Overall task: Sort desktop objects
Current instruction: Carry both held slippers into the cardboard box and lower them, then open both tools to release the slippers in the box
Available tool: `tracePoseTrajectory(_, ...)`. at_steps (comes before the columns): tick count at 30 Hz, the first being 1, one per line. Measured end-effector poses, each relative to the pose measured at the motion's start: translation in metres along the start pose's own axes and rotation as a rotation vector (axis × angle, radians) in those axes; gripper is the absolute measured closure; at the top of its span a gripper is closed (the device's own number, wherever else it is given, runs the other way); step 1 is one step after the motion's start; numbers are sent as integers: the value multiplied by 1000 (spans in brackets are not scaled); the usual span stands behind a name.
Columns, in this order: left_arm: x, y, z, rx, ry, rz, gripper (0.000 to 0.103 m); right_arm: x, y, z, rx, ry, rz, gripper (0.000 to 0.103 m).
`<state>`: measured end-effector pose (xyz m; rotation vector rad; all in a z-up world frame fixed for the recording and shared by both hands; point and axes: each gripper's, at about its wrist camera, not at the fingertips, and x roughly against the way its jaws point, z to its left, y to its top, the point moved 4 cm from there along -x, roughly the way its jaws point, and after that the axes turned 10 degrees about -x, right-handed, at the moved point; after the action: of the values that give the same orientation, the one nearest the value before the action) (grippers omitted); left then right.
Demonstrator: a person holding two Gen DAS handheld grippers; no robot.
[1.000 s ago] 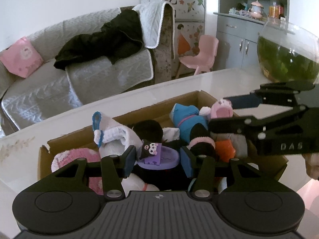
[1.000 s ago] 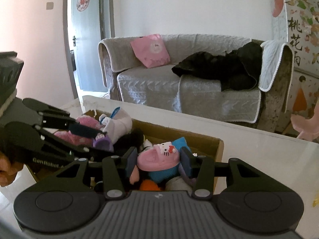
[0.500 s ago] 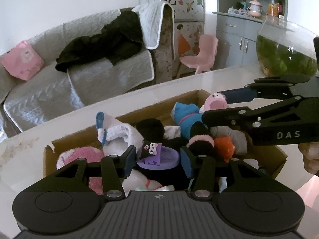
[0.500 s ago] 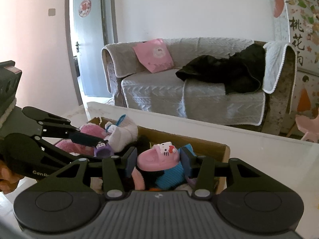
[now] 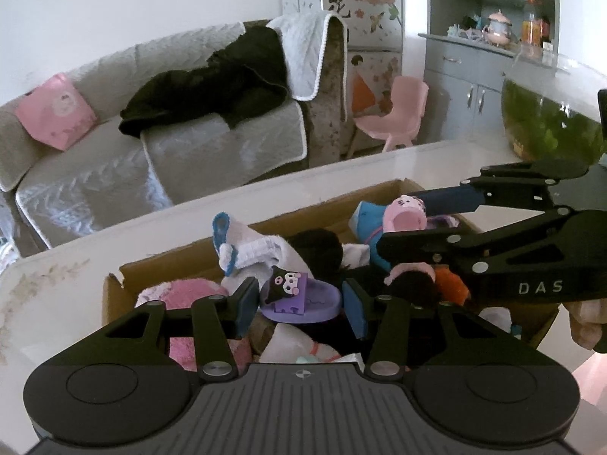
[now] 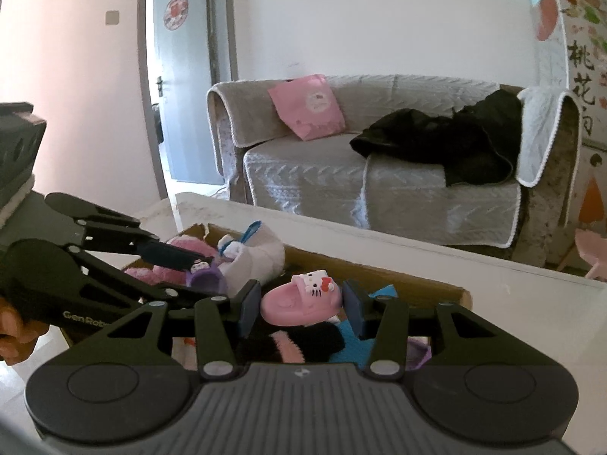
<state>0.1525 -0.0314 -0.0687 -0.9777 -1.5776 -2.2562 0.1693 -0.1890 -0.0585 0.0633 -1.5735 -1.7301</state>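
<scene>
A small purple slipper with a black-and-white cartoon charm [image 5: 301, 297] is held between the jaws of the left gripper [image 5: 299, 303], and a small pink slipper with a white cat charm [image 6: 301, 299] is clamped between the jaws of the right gripper [image 6: 301, 303]. Both slippers are carried just above an open brown cardboard box [image 5: 114, 292] that stands on the glossy white worktop [image 5: 76, 265].

The step in hand is judged to be the carrying of the two slippers over the box, whether out of it or into it cannot be told. It is best done with the grip kept steady, since each slipper is pinched only across its sides and could twist or slip. The two grippers are close together over the box, so they should be kept apart to avoid a knock. Before any release, each slipper should be brought low over its resting place.

The box is crowded with soft footwear: a fluffy pink slipper [image 5: 189, 295] at the left end, a white plush slipper with blue trim [image 5: 258, 250], a black fuzzy item [image 5: 318, 246], a blue piece [image 5: 370, 223] and something orange [image 5: 449, 284]. Little free room is left inside.
</scene>
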Motion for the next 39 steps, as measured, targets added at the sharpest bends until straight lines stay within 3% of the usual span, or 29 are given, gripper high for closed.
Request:
tracePoseTrajectory(8,-5,-4,-3,-5,0,15,48,-6,-6,1,-2,-13,14,58)
tracePoseTrajectory(11,-7,-6,-2,3,5,23,43,-6,-7,1,-4,-19,16,58)
tracePoseTrajectory(15,-7,-9,3,40,-7,34,15,-4,-5,-2,-17,-34,12,53)
tracePoseTrajectory(17,-3,-9,3,49,-23,22,12,-3,-5,-3,-19,-35,5,51)
tracePoseTrajectory(20,6,-7,-3,18,8,11,1,-1,-4,-1,-9,-35,5,50)
tracePoseTrajectory(25,29,-4,-12,2,15,3,0,9,1,4,11,-43,-16,47)
tracePoseTrajectory(27,44,-4,-16,2,43,8,0,18,5,6,10,-48,-41,40)
tracePoseTrajectory(32,83,-12,-33,36,89,8,0,50,19,14,-7,-49,-132,0)
tracePoseTrajectory(36,109,-24,-45,73,115,4,0,74,21,25,-20,-56,-184,1)
tracePoseTrajectory(39,124,-28,-54,81,191,26,0,91,17,30,-52,-48,-203,0)
